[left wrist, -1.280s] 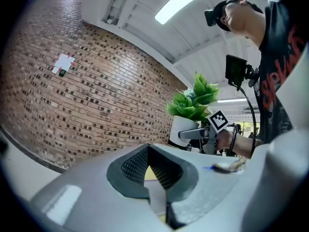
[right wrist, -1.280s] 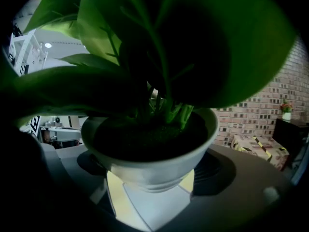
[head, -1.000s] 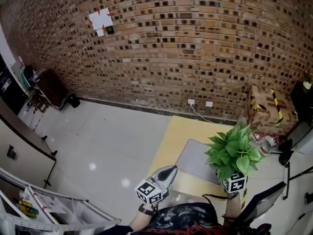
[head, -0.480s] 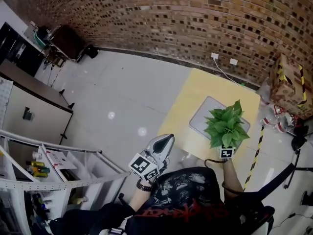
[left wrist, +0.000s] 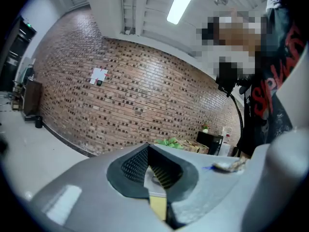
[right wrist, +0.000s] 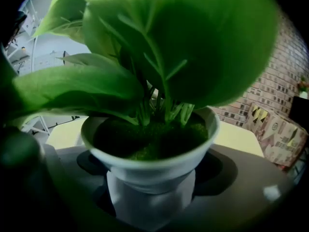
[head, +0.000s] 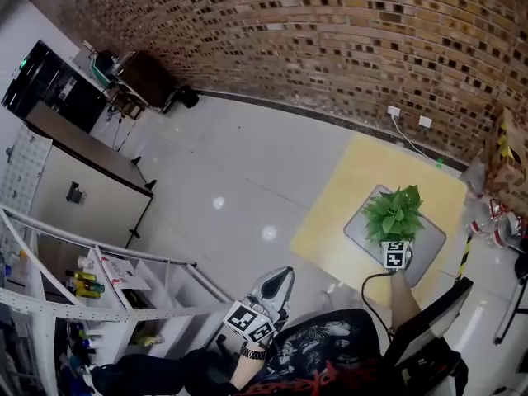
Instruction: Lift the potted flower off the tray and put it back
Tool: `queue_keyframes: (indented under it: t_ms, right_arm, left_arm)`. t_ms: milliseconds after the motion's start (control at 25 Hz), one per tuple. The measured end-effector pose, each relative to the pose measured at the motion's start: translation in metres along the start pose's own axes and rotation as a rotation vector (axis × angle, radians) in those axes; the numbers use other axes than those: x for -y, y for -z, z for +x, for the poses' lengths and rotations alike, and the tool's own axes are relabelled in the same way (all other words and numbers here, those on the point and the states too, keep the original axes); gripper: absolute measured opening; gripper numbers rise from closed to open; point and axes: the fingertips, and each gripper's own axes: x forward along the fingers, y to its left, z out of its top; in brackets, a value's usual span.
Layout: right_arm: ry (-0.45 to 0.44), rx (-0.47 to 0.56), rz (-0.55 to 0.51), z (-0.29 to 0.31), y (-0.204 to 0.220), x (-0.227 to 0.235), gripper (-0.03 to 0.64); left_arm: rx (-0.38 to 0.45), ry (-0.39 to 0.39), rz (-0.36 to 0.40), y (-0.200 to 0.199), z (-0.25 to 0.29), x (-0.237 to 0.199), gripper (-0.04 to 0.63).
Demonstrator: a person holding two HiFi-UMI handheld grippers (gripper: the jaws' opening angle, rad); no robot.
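The potted flower (head: 394, 215), green leaves in a white pot (right wrist: 150, 174), hangs over the grey tray (head: 427, 252) on the yellow table (head: 346, 200). My right gripper (head: 396, 242) is shut on the pot from the near side, its grey jaws on either side of the pot's base. Leaves fill most of the right gripper view. Whether the pot touches the tray I cannot tell. My left gripper (head: 285, 274) is held near the person's body, left of the table, jaws together and nothing in them (left wrist: 155, 178).
A brick wall (head: 330, 48) runs behind the table, with sockets (head: 394, 111) low on it. A taped cardboard box (head: 505, 159) stands at the right. White shelving (head: 99, 287) and a cabinet (head: 82, 188) stand at the left across bare floor.
My right gripper has come down with the potted flower toward the tray. The left gripper has drifted a little beside the body. The head view has tilted further down.
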Motion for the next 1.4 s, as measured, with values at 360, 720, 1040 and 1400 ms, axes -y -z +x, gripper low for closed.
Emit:
queue_keyframes:
  t_ms: [360, 720, 1040, 1400]
  right_arm:
    - [0.059, 0.012, 0.446, -0.071, 0.024, 0.012, 0.546]
    - [0.062, 0.322, 0.452, -0.239, -0.081, -0.042, 0.401]
    - [0.097, 0.611, -0.038, -0.327, -0.254, -0.136, 0.262]
    - [0.119, 0.533, -0.040, -0.346, -0.265, -0.142, 0.099]
  left_arm:
    - [0.055, 0.101, -0.030, -0.009, 0.008, -0.009, 0.005]
    - [0.068, 0.328, -0.050, -0.007, 0.010, -0.005, 0.005]
    - [0.093, 0.576, 0.025, -0.035, 0.034, 0.042, 0.005]
    - [0.095, 0.674, 0.038, -0.045, 0.040, 0.080, 0.005]
